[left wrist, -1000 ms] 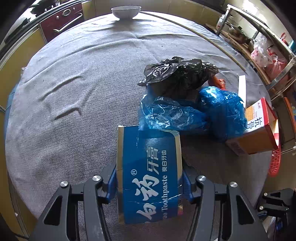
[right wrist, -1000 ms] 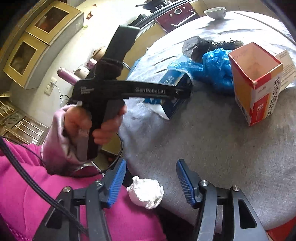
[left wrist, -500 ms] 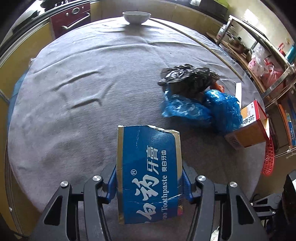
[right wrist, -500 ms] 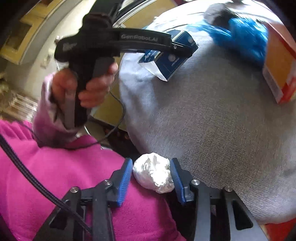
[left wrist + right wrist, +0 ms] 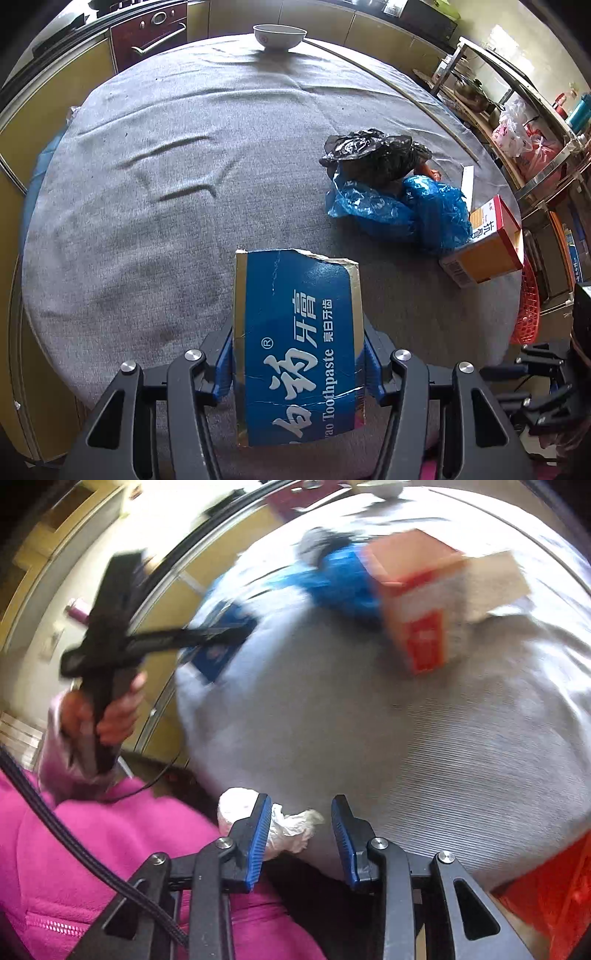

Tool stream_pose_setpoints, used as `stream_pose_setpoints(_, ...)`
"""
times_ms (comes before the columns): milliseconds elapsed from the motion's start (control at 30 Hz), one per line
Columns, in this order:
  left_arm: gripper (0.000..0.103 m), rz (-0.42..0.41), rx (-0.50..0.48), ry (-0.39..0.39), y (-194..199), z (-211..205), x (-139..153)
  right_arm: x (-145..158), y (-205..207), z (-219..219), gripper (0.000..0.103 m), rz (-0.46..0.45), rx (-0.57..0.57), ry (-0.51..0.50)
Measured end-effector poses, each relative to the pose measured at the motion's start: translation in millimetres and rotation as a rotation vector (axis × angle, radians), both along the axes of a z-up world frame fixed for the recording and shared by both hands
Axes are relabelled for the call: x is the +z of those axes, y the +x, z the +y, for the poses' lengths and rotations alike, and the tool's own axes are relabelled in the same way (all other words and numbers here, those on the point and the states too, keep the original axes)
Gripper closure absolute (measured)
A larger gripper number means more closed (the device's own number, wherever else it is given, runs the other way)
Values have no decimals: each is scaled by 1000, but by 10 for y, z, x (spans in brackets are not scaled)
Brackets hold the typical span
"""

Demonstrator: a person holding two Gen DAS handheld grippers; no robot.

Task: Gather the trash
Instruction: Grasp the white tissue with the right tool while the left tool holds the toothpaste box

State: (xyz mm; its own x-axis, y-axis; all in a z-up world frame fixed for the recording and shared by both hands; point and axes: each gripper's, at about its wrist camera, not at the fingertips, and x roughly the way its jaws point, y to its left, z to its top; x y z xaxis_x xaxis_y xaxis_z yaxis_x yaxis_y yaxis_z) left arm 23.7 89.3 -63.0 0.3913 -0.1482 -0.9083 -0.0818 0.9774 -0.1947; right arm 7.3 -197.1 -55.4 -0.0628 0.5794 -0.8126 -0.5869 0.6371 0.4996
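Note:
My left gripper [image 5: 297, 354] is shut on a blue toothpaste box [image 5: 295, 332] and holds it above the near edge of the grey round table [image 5: 166, 221]. It also shows blurred in the right wrist view [image 5: 218, 642]. My right gripper [image 5: 301, 812] is open, just off the table's near edge. A crumpled white paper wad [image 5: 273, 819] lies against its left finger [image 5: 258, 834], not clamped. A black bag [image 5: 373, 155], blue plastic bags [image 5: 402, 210] and a red-and-orange carton [image 5: 487, 243] lie on the table's right side.
A white bowl [image 5: 279, 36] stands at the far table edge. A red basket [image 5: 526, 306] hangs past the right edge. A metal shelf [image 5: 517, 122] stands far right. The person's pink sleeve [image 5: 110, 867] fills the lower left of the right wrist view.
My right gripper had closed around the paper wad and has now opened wider; the wad sits at the left finger. The right view swung, blurred. The left gripper drew back with the box.

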Motion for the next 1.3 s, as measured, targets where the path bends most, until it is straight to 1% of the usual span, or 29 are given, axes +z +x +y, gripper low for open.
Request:
stream_pose_setpoints(133, 45, -6, -4, 0, -50, -4, 47, 48, 22, -80, 66, 24, -43, 60)
stream_pose_setpoints(167, 45, -10, -3, 0, -66, -3, 64, 75, 44, -156, 66, 30, -56, 74)
stream_pose_setpoints(267, 45, -18, 1, -4, -70, 11, 112, 132, 97, -248, 65, 59, -98, 138)
stream_pose_setpoints(300, 45, -21, 2, -6, -48, 8, 122, 147, 97, -271, 62, 77, -112, 157)
stream_pose_setpoints(333, 45, -26, 2, -6, -34, 4, 135, 175, 98, -278, 54, 88, -120, 174)
stream_pose_setpoints(367, 45, -30, 1, -5, -40, 13, 152, 189, 117, -314, 42, 87, -113, 186)
stream_pose_setpoints(433, 45, -37, -2, -8, -37, 34, 168, 204, 72, -192, 41, 56, -78, 195)
stream_pose_setpoints(500, 44, -41, -5, -11, -68, 63, 186, 215, 50, -34, 41, 19, -47, 145)
stream_pose_setpoints(567, 45, -42, -7, -11, -102, 88, 203, 165, 40, 87, 41, -45, -46, 86)
stream_pose_setpoints(633, 45, -43, -8, -16, -119, 100, 225, 130, 47, 228, 41, -134, -53, 4)
stream_pose_setpoints(733, 45, -50, -15, -12, -115, 97, 260, 110, 32, 351, 41, -256, -66, -58)
stream_pose_setpoints(767, 44, -50, -17, -13, -119, 92, 268, 104, 38, 375, 41, -286, -77, -77)
stream_pose_setpoints(800, 44, -51, -19, -15, -118, 91, 273, 92, 62, 373, 41, -293, -91, -86)
stream_pose_setpoints(933, 44, -52, -34, -18, -94, 76, 277, 83, 160, 237, 41, -306, -183, -87)
stream_pose_setpoints(967, 44, -51, -38, -21, -86, 63, 273, 77, 193, 228, 41, -303, -211, -89)
stream_pose_setpoints(1000, 44, -51, -42, -20, -83, 41, 271, 59, 232, 188, 41, -281, -232, -66)
stream_pose_setpoints(1067, 44, -50, -52, -17, -76, -10, 269, 4, 318, 159, 41, -214, -245, -23)
stream_pose_setpoints(1133, 44, -50, -61, -20, -74, -61, 279, -53, 362, 174, 41, -175, -244, 15)
stream_pose_setpoints(1200, 44, -54, -68, -12, -71, -109, 297, -99, 392, 234, 41, -167, -227, 20)
stream_pose_setpoints(1300, 44, -56, -73, -9, -67, -150, 322, -107, 383, 294, 41, -182, -206, 37)
